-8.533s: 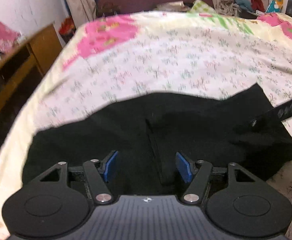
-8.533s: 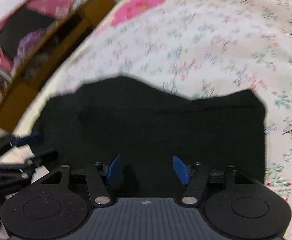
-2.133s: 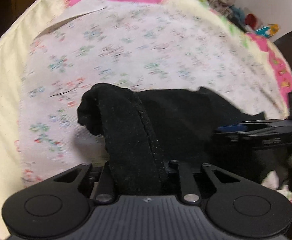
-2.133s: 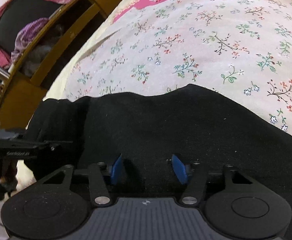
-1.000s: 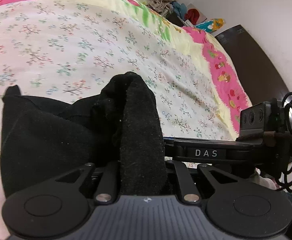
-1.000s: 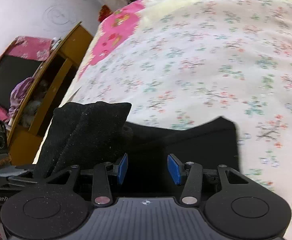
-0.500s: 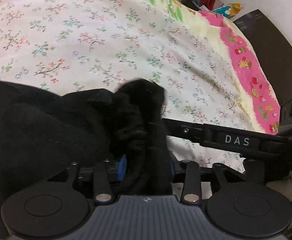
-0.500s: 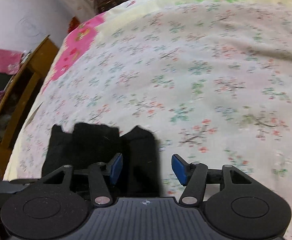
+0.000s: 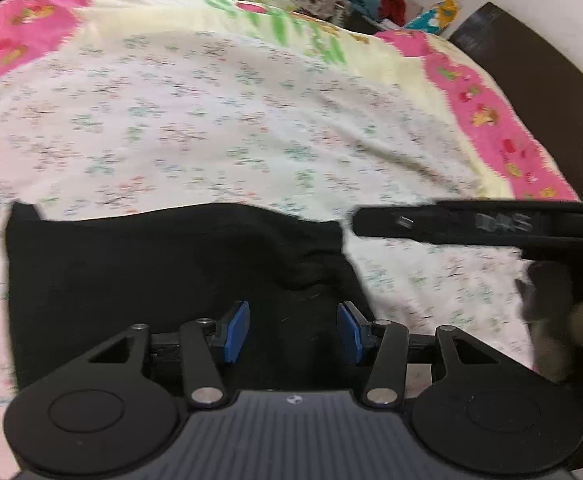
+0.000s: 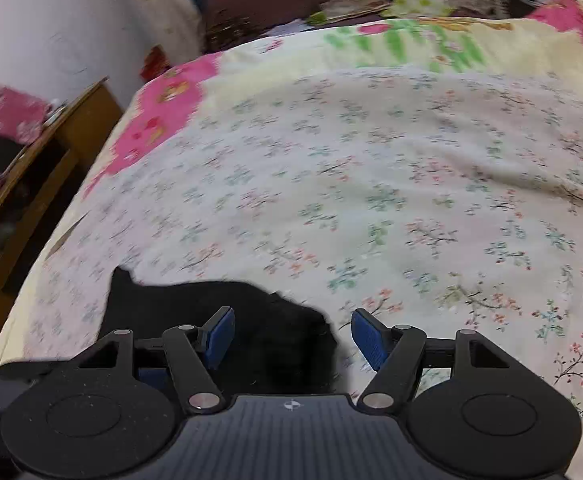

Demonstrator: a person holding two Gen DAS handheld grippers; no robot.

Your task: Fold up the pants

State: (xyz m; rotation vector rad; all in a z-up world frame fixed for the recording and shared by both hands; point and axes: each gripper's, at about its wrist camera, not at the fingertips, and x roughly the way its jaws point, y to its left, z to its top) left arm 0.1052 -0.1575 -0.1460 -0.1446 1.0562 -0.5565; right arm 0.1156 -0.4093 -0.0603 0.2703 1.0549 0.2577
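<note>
The black pants lie folded in a flat, wide block on the flowered bed sheet. My left gripper hovers over their right end with its jaws opening. Dark cloth lies beneath the gap, and the blue pads do not press on it. In the right wrist view the pants show as a small dark patch at the lower left. My right gripper is above their right edge, jaws opening, nothing gripped. The right gripper's body crosses the left wrist view as a blurred black bar.
A wooden cabinet stands beside the bed's left edge. A dark board runs along the bed's right side. Piled clothes and clutter sit past the far end. The sheet stretches wide beyond the pants.
The left gripper released the bunched fold of pants, and both grippers' jaws spread wider. The fold dropped flat onto the rest of the pants. Both grippers drew back from the cloth.
</note>
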